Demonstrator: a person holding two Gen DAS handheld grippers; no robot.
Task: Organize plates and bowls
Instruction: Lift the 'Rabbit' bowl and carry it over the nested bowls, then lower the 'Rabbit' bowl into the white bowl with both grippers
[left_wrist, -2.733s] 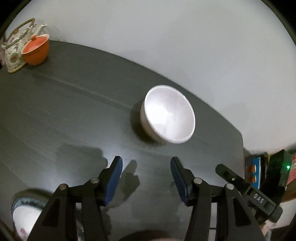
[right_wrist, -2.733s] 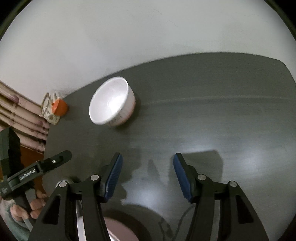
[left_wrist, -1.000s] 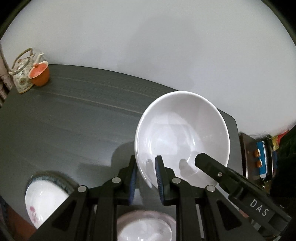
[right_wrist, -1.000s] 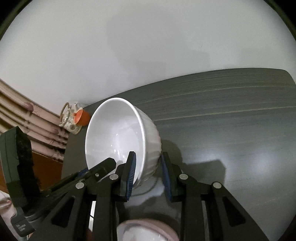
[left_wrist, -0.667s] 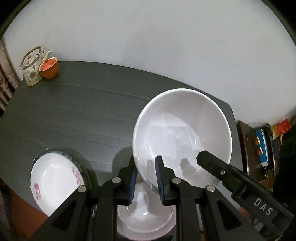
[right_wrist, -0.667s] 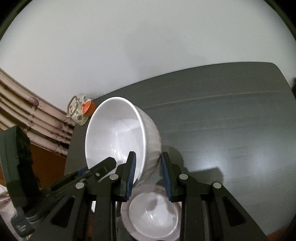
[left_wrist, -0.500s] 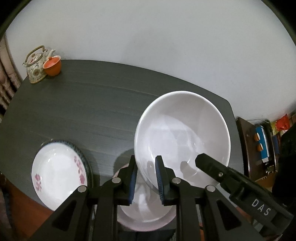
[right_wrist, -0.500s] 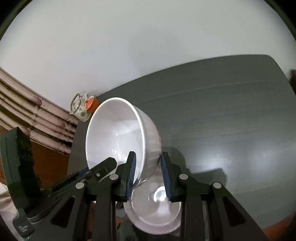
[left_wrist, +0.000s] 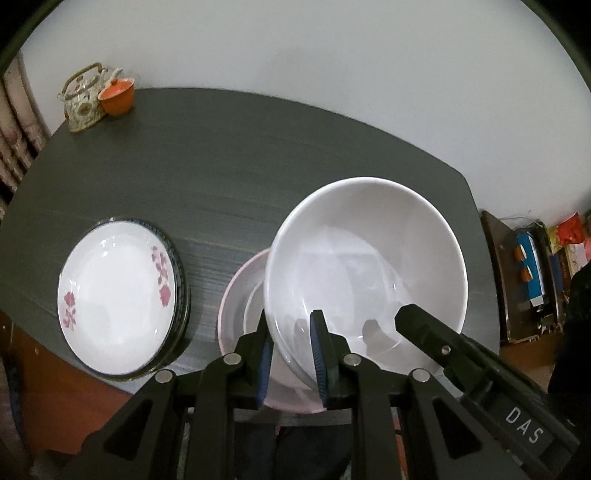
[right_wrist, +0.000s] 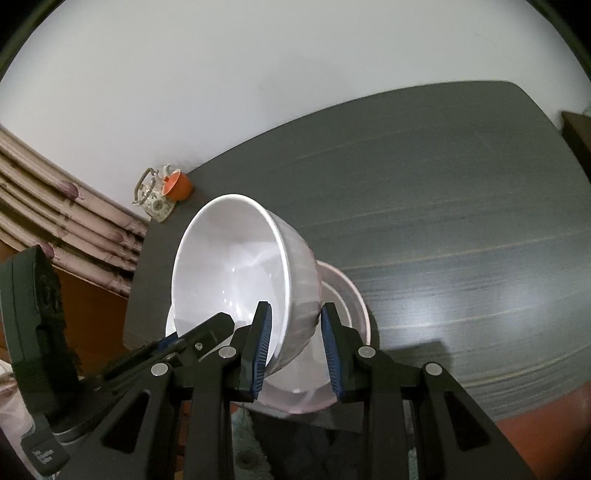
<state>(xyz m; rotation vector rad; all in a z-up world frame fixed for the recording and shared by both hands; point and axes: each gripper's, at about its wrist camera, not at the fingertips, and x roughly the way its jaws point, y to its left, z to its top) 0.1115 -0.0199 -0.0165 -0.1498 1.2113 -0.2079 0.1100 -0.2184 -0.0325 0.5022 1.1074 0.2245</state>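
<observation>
Left wrist view: the left gripper (left_wrist: 290, 354) is clamped on the near rim of one large glossy white ceramic bowl (left_wrist: 364, 266), one blue pad inside the wall and one outside. The right gripper (left_wrist: 436, 338) reaches in from 4 o'clock and grips the same bowl's rim on its own side. The bowl hangs tilted above a second bowl, a wide pale pink-rimmed white bowl (left_wrist: 236, 299), which sits on the dark grey wood-grain table (left_wrist: 221, 166) near its front edge; whether the two bowls touch cannot be told. At 9 o'clock from the bowls lies one white plate with red flowers and a dark blue rim (left_wrist: 118, 299), just beside the pink-rimmed bowl. At 11 o'clock, in the table's far corner, stand one floral china teapot with a hoop handle (left_wrist: 83, 101) and one small orange cup (left_wrist: 116, 98), touching.

Right wrist view: the right gripper (right_wrist: 295, 347) pinches the ribbed wall of the white bowl (right_wrist: 236, 266), with the pink-rimmed bowl (right_wrist: 343, 295) under it. The left gripper (right_wrist: 199, 332) enters from 8 o'clock. Teapot (right_wrist: 153, 195) and cup (right_wrist: 177, 186) sit at 11 o'clock.
</observation>
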